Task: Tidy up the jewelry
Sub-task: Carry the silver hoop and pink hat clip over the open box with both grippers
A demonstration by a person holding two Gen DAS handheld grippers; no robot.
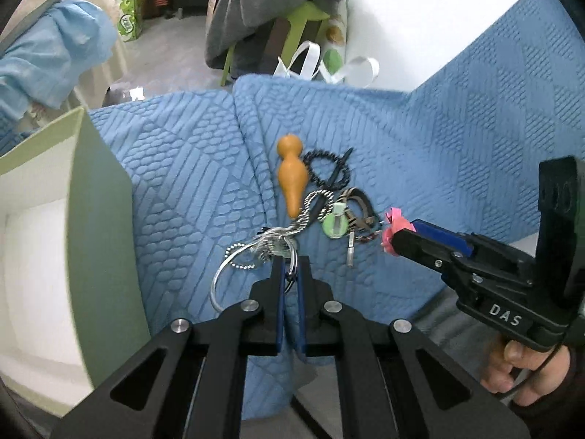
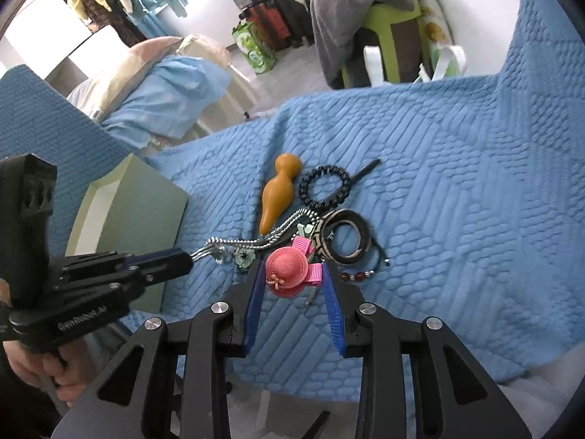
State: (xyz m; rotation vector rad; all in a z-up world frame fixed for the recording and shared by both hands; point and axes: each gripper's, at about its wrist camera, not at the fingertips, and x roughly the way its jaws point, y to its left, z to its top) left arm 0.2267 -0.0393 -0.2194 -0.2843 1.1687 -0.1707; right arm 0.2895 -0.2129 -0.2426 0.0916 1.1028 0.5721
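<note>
A pile of jewelry lies on a blue quilted cloth (image 1: 365, 292). My left gripper (image 1: 290, 261) is shut on a silver bangle (image 1: 223, 274) with a twisted black-and-white cord (image 1: 310, 208); it also shows in the right wrist view (image 2: 190, 256). My right gripper (image 2: 292, 269) is shut on a pink hat hair clip (image 2: 287, 267); in the left wrist view it comes in from the right (image 1: 389, 234). Beside them lie an orange gourd (image 1: 290, 175), a black beaded bracelet (image 2: 323, 186), striped bangles (image 2: 343, 236) and a green charm (image 1: 334, 225).
A pale green open box with a white inside (image 1: 106, 241) stands at the left, also in the right wrist view (image 2: 135, 212). Beyond the cloth's far edge are a green stool with grey clothes (image 1: 303, 18) and a chair draped in light blue fabric (image 2: 172, 91).
</note>
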